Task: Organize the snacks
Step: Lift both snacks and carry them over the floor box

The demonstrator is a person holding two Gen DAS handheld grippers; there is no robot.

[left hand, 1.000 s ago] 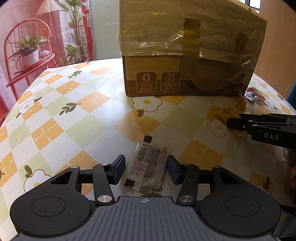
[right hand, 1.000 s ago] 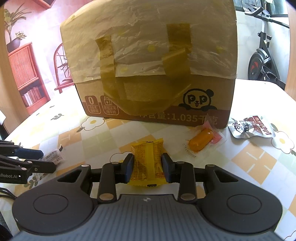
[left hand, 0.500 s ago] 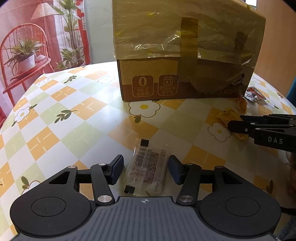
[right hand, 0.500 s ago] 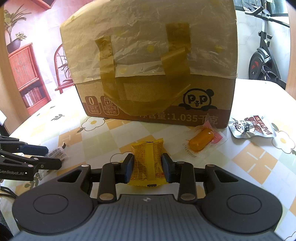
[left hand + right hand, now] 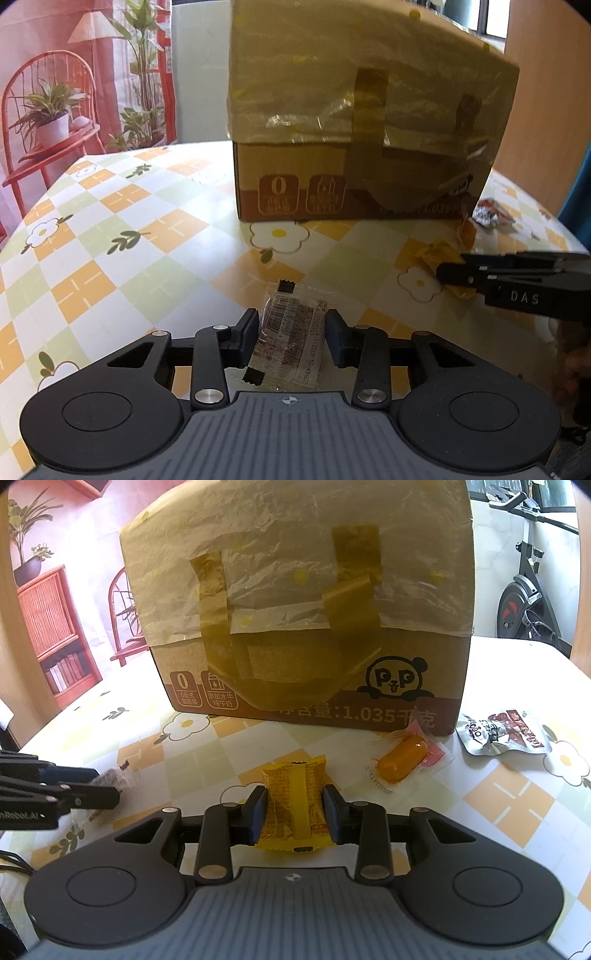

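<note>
Closing my left gripper (image 5: 291, 334) around the clear snack packet (image 5: 291, 332) on the checked worktop (image 5: 110, 251), I have its jaws just narrowed to the packet's two edges, touching or nearly so. My right gripper (image 5: 294, 814) clamps the yellow snack packet (image 5: 294, 805) between both pads. Ahead stands the cardboard box (image 5: 303, 627), with an orange sausage snack (image 5: 400, 762) and a silver packet (image 5: 502, 733) beside it.
</note>
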